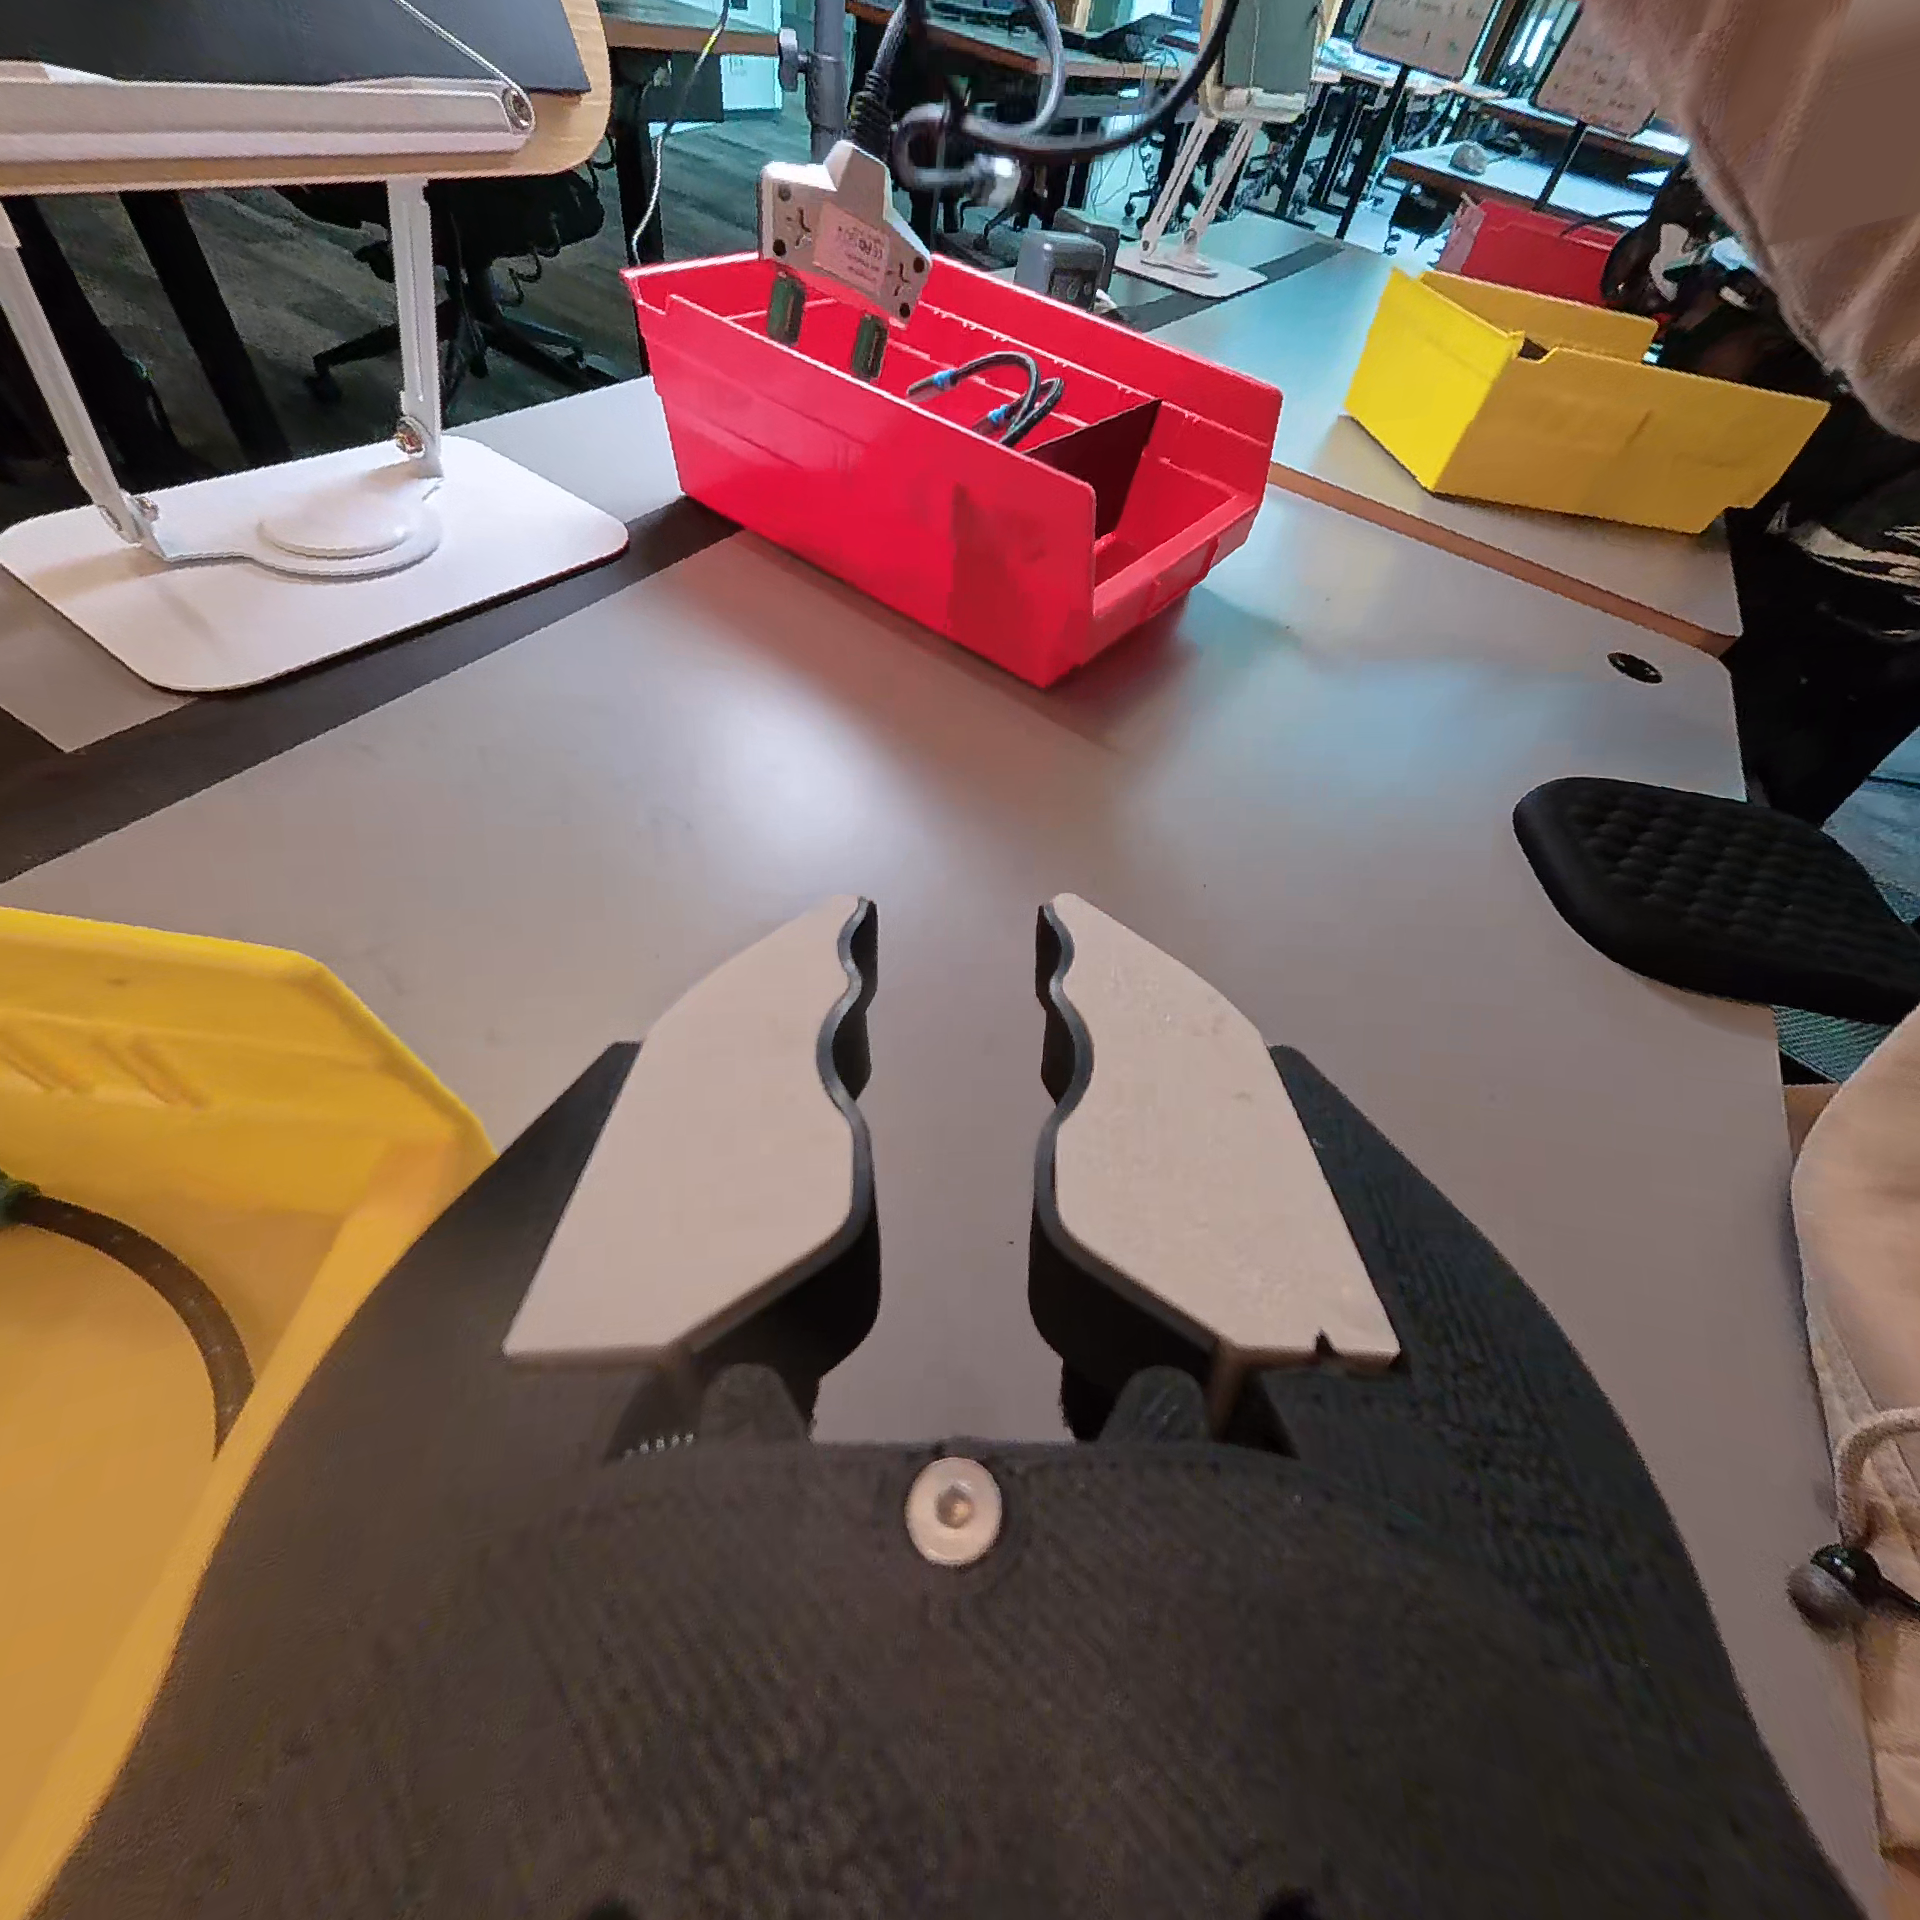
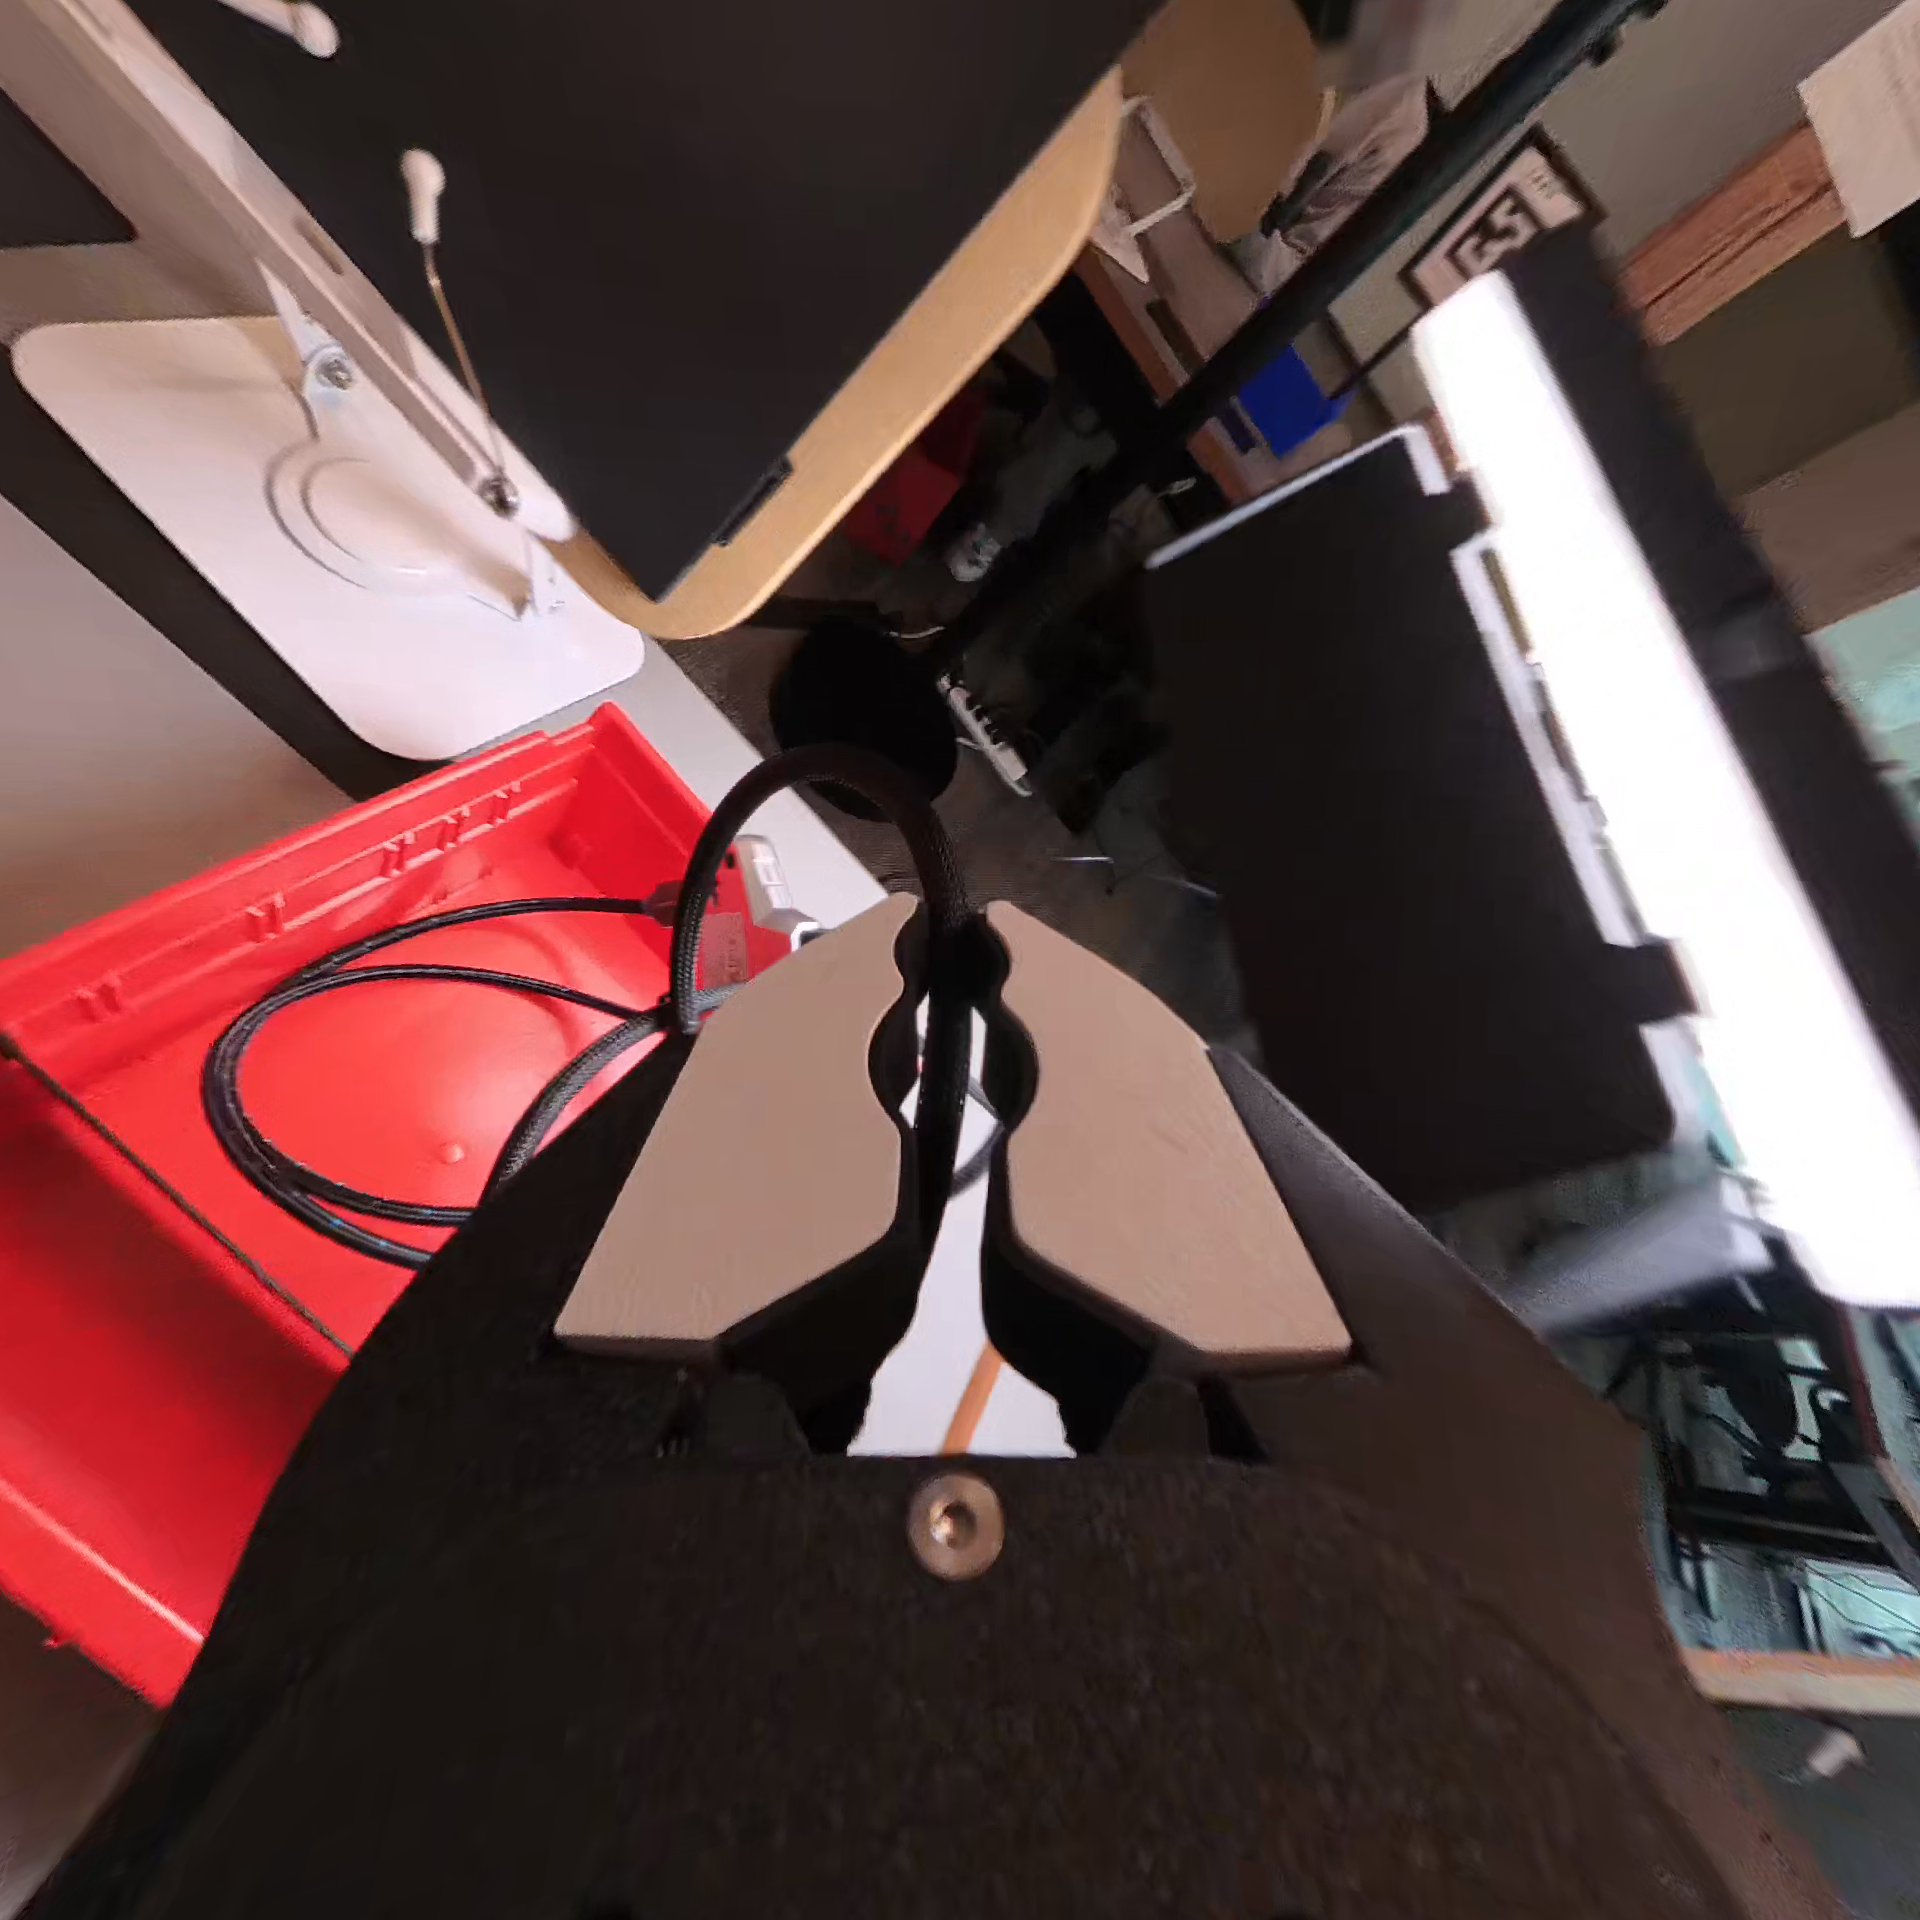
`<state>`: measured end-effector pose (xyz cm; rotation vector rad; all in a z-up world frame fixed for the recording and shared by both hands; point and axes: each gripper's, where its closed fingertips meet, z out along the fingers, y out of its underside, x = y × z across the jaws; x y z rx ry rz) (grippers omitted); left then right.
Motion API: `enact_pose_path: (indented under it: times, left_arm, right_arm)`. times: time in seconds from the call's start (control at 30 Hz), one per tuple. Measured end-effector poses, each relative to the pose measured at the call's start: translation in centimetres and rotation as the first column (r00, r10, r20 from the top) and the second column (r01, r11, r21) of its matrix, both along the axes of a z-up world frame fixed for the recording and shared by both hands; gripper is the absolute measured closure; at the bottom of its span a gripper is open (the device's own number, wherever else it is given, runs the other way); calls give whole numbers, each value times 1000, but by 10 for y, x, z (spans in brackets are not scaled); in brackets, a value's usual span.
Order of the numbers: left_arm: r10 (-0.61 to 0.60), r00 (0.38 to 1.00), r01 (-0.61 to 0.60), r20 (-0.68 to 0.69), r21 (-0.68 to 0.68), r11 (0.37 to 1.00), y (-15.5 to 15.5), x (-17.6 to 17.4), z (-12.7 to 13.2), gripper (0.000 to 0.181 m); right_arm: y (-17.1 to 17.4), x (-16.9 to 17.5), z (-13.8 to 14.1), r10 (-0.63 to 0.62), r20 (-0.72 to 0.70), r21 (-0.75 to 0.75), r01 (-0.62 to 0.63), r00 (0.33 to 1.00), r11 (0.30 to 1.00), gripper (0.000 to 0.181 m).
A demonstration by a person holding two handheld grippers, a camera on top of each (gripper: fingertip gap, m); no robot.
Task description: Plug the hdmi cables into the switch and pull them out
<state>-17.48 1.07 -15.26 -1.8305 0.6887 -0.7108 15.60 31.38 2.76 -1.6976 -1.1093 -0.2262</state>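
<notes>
While the left claw (image 1: 956,925) is hovering low over the grey bench (image 1: 727,790) with its fingers spread and nothing between them, the right claw (image 2: 951,920) is pinching a black braided cable (image 2: 940,894) high above the red bin (image 1: 935,499). From that cable the grey switch (image 1: 842,234) is hanging, tilted, over the bin's far end, clear of its rim. More black cables (image 2: 312,1081) are lying coiled inside the bin. A white stand base (image 1: 291,582) is sitting left of the bin, a yellow bin (image 1: 1558,416) to its right, and another yellow bin (image 1: 156,1143) is crowding the left claw's side.
</notes>
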Motion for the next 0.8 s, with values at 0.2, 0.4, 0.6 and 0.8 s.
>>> enact_pose_path:
  times: [0.2,0.4,0.6,0.8]
  left_arm:
    - [12,1000,-13,25,13,1000,-4,-7,4,152]
    - [56,998,-56,22,2,998,-1,-18,0,151]
    - [126,992,-126,5,5,992,-1,-35,-2,148]
    - [191,981,-191,-29,9,981,-2,-60,-5,145]
  right_arm:
    - [12,-23,-119,0,156,-140,22,988,990,174]
    - [1,-42,-211,82,308,-281,8,948,960,173]
    - [-26,-73,-211,145,183,-397,-61,972,916,152]
    - [-76,-63,-161,186,-17,-372,-179,982,911,137]
